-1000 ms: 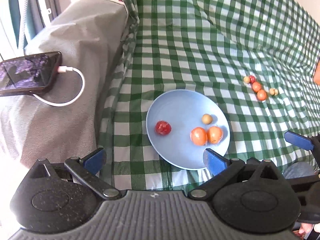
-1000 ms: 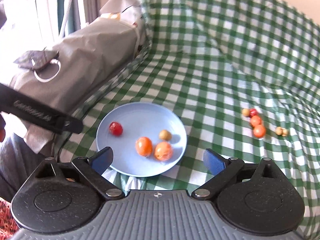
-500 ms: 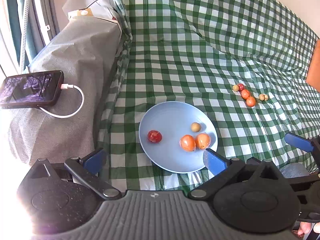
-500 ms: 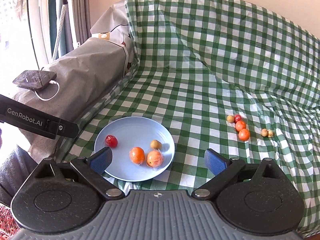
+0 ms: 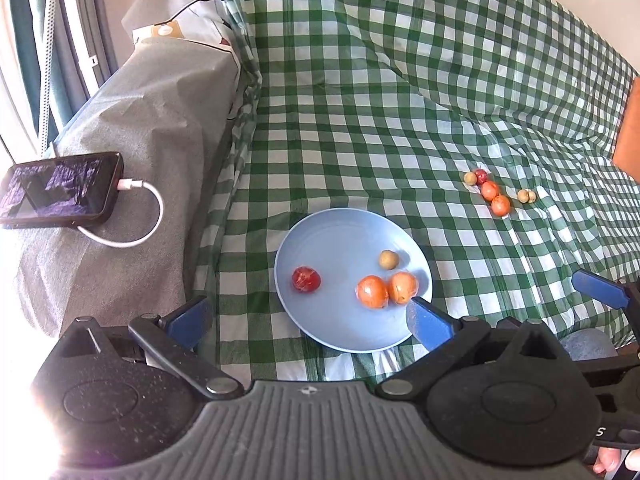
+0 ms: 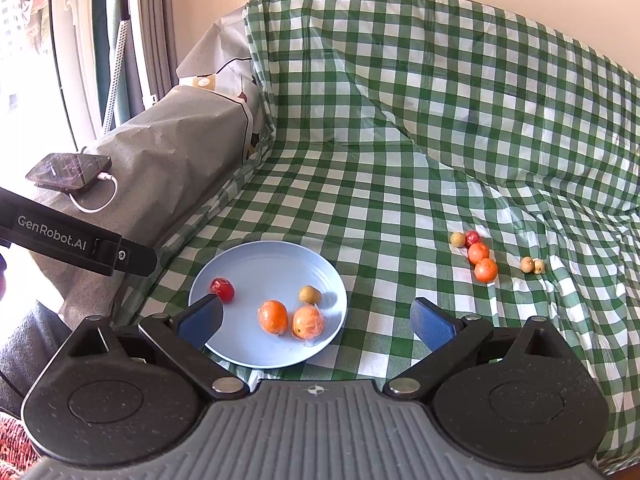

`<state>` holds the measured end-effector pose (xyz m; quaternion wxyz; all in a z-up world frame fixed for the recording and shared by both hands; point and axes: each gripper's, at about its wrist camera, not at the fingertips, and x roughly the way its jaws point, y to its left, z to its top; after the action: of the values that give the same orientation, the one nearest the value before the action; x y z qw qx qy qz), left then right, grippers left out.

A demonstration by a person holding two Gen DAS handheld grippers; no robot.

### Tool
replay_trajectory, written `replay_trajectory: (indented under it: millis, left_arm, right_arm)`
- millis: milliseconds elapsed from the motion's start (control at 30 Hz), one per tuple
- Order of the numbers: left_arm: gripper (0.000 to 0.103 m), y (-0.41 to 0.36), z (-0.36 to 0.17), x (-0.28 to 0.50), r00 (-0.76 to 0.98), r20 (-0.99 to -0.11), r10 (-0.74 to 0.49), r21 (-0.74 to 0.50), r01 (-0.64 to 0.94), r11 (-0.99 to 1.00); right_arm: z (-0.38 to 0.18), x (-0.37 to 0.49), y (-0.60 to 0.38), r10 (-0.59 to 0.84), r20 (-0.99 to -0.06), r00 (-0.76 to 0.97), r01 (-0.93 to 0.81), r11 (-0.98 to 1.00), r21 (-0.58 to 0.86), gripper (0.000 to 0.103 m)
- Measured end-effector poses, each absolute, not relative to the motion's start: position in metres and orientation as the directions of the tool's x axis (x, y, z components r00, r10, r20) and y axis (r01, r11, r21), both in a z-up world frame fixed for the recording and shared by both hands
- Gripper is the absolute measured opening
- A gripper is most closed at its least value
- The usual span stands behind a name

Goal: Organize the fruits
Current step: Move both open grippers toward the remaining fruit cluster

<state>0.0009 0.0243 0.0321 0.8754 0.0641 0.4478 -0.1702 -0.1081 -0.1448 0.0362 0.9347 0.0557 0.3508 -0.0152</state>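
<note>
A light blue plate (image 5: 340,236) (image 6: 256,258) lies on the green checked cloth. It holds two wrapped orange fruits (image 5: 373,291) (image 6: 273,317), a red fruit (image 5: 306,279) (image 6: 222,289) and a small tan fruit (image 5: 388,259) (image 6: 309,294). A loose cluster lies on the cloth to the right: two orange fruits (image 5: 500,204) (image 6: 485,270), a red one (image 6: 473,237) and three small tan ones (image 6: 532,265). My left gripper (image 5: 308,318) is open and empty above the plate's near edge. My right gripper (image 6: 316,318) is open and empty, also over the plate's near edge.
A grey-covered armrest (image 5: 152,128) stands on the left with a phone (image 5: 60,190) charging on a white cable (image 5: 132,232). The checked cloth (image 6: 440,100) rises up a backrest behind. A window and curtain (image 6: 100,40) are at far left.
Both grippers have drawn back and up from the plate, so more of the cloth and backrest shows. The fruits and plate have not moved. Both stay open.
</note>
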Motion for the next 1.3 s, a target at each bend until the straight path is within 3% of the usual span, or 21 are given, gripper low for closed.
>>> replay_trajectory:
  millis: [367,867,1300]
  left_arm:
    - [0.103,-0.033,0.028,0.030,0.505,-0.829,-0.242,-0.005,0.426,0.905]
    - [0.103,-0.213,-0.030,0.134,0.449,-0.844,-0.292,0.029,0.583,0.812]
    - [0.103,-0.304,-0.092,0.195,0.385,-0.894,-0.231,0.046,0.589,0.807]
  right_arm:
    - [0.021,-0.100,-0.190,-0.056,-0.673,0.738,0.186,0.975,0.123,0.100]
    - [-0.046,-0.055,-0.339,-0.280,-0.707,0.650,0.458,0.886,0.070,0.100]
    - [-0.149,0.034,-0.389,-0.246,-0.724,0.645,0.424,0.903,0.071,0.097]
